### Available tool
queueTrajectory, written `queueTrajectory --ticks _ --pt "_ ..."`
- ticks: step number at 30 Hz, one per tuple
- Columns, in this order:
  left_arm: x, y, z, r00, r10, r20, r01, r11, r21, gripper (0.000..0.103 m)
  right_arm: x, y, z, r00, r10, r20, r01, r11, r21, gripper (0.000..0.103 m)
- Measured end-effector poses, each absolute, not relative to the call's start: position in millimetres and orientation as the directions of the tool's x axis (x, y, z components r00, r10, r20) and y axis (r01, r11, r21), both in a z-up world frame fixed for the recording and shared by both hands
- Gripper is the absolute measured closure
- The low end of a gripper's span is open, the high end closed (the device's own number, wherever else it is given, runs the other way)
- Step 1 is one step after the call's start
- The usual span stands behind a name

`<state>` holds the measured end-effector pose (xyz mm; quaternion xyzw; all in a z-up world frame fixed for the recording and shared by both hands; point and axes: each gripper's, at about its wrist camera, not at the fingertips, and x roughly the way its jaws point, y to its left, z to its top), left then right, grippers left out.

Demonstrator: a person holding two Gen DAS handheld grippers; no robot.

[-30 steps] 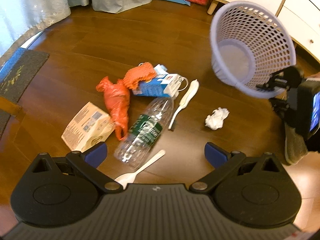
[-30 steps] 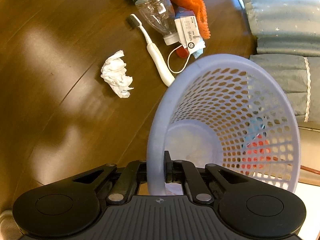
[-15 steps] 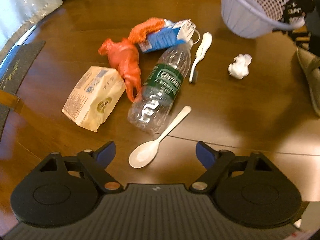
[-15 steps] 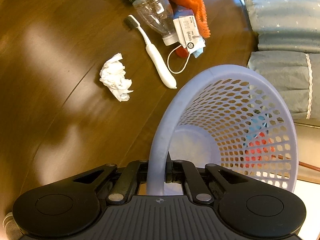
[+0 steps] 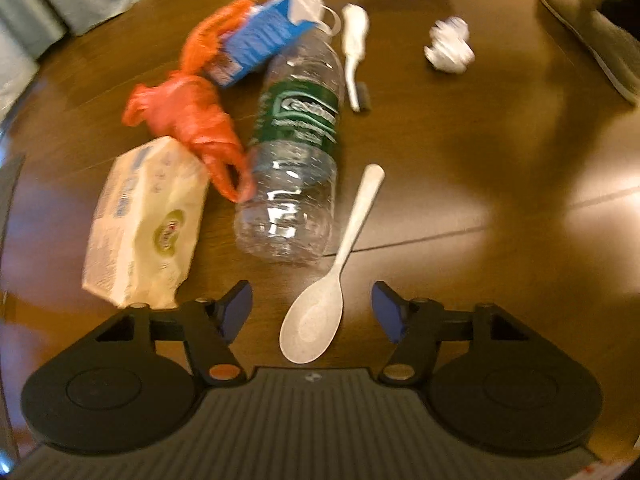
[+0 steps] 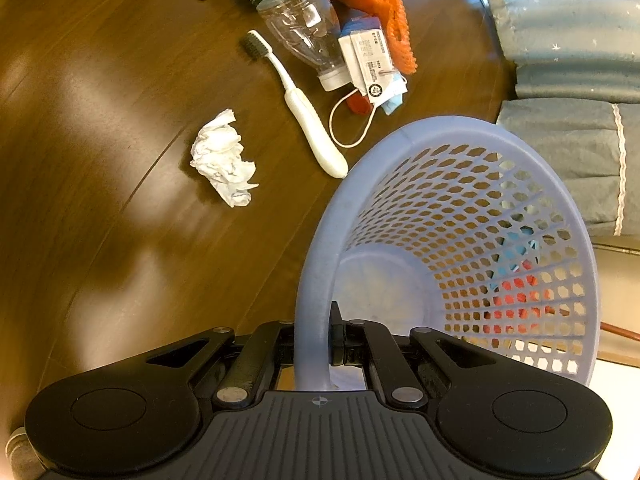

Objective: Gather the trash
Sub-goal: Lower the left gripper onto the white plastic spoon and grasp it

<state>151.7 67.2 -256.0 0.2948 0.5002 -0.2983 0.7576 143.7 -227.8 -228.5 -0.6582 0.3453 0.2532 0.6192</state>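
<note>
The left hand-held gripper (image 5: 311, 307) is hanging low over the wooden floor (image 5: 460, 148) with its blue-padded fingers spread wide, and the bowl of a white plastic spoon (image 5: 316, 320) is lying right between them, so the spoon looks like the piece being lined up for pickup; nothing is gripped yet. Its handle is running away from the gripper alongside a clear empty bottle (image 5: 294, 168) with a green label, close enough that a careless close might nudge the bottle as well. Around the bottle the rest of the trash is sitting in a loose cluster: a cream packet (image 5: 146, 222) to its left, a crumpled orange plastic bag (image 5: 192, 120) touching both packet and bottle, a blue-and-white carton (image 5: 264, 36) beyond, a white toothbrush (image 5: 354, 52) beside the bottle's neck, and a ball of white tissue (image 5: 449, 45) well apart on the right. The right hand-held gripper (image 6: 314, 340) is clamping the rim of a lilac perforated basket (image 6: 472, 216), its fingers narrowed onto the plastic edge, one inside and one outside. The basket is being held tilted with its mouth open toward the camera, near the toothbrush's handle end, presumably so collected pieces can be dropped in with little travel. It is looking empty inside; the red and blue patches are showing through the holes from behind.
</note>
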Motion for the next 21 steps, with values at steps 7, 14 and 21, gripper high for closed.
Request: queueTrajectory --ticks 7,14,21 --pt "151 74 -270 0.260 -0.204 -0.944 0.837 0.535 0.116 0.055 143 -226 -228 0.628 -0.148 -0.764 -0.772 0.005 -0.635 0.103" --pt "151 95 -280 0.246 -0.228 -0.942 0.845 0.527 0.093 0.065 146 -222 -227 0.625 -0.154 -0.765 -0.773 0.013 -0.635 0.103" --pt "149 96 -290 0.229 -0.236 -0.944 0.857 0.510 0.081 0.074 149 -218 -230 0.626 -0.156 -0.764 -0.774 0.000 -0.633 0.103"
